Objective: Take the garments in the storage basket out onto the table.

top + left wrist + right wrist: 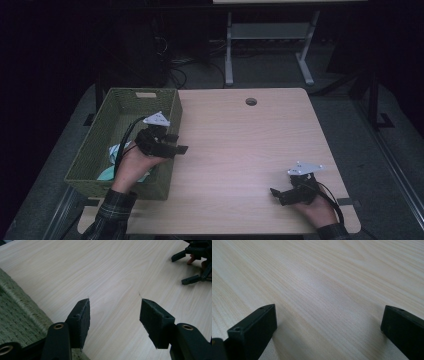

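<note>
A woven green basket (95, 150) sits at the left edge of the wooden surface (240, 150), holding soft, light cloths (112, 170) best pinched at a raised fold. The left hand-held gripper (177, 149) hovers over the basket's right rim, jaws partly apart and empty; the right hand-held gripper (276, 193) rests near the front right corner, wide open, empty

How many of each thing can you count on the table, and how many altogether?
Baskets: 1, a green woven basket
Cloths in the basket: 1 pale bundle, too crumpled to tell if it is more
Claws: 2, left claw and right claw, both open and empty
Total: 4
</note>
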